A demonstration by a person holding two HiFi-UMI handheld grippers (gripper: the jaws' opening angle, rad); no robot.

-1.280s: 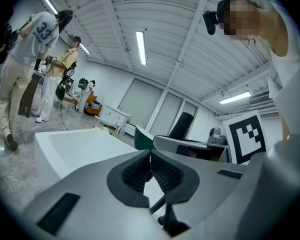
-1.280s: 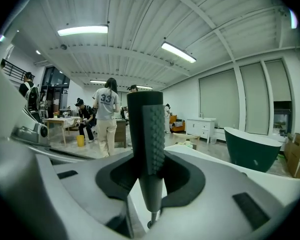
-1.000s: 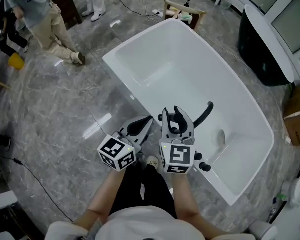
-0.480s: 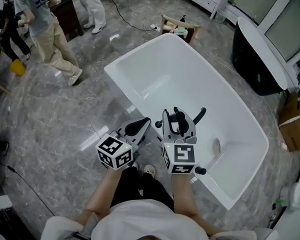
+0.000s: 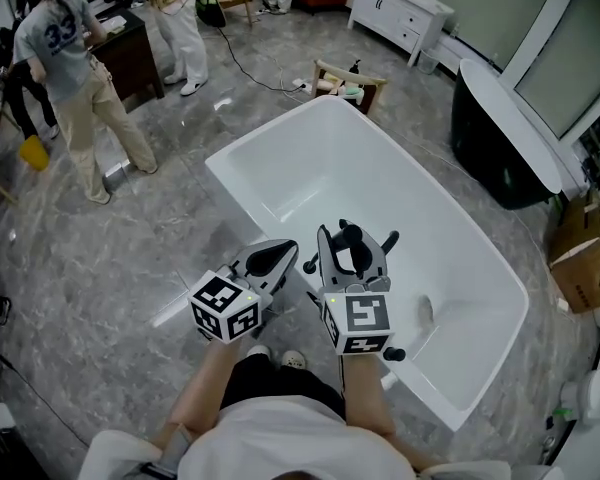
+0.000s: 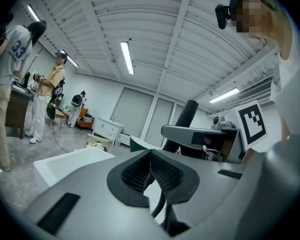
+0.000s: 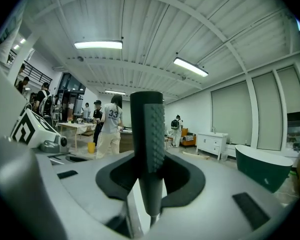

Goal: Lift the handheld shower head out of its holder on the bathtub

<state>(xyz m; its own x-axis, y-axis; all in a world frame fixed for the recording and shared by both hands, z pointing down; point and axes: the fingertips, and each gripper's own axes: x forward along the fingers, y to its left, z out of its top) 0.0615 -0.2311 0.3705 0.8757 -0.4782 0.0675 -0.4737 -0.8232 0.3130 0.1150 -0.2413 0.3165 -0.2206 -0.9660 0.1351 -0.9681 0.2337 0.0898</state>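
Since the head view looks steeply down, it gives the layout best. The right gripper (image 5: pixel 352 245) hangs over the near long edge of the white oval bathtub (image 5: pixel 265 128), towards its near right corner. Its jaws are clenched on the black, stick-shaped handheld shower head (image 5: pixel 387 241), whose far end pokes out past them over the basin. Small black knobs (image 5: pixel 392 354) sit on that same edge, just under the gripper. The holder itself is hidden, so I cannot tell for certain that the head is free of it, though it looks raised above the rim. The left gripper (image 5: pixel 272 258) is just beside the right one, over the floor outside the tub.

In the left gripper view, the ribbed pads meet with nothing between them, so this gripper is idle.

In the right gripper view, the shower head's ridged black handle stands upright between the jaws, pinched low on its length with most of it rising above them.

To do this step well, I judge that the lift should go straight up along the handle's own line. Tilting it could make it bind in the holder or twist in so low a grip. The left gripper should stay clear. Once the head is well above the rim, it can swing away from the knobs.
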